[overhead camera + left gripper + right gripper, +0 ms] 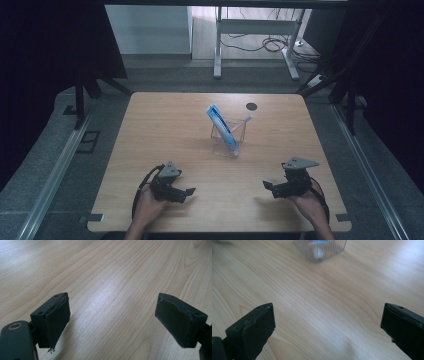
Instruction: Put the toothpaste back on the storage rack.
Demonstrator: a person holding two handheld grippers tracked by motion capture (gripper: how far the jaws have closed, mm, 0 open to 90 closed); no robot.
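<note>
clear holder [229, 140] mid table [165, 120], well beyond both grippers, blue tube [221, 125] leaning inside. left hand-held gripper [187, 192] and right hand-held gripper [268, 187] wide open, empty. risk: light holder tips if jaw nudges tube.

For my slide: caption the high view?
Two open tools rest before a clear holder on a wooden table.
</note>
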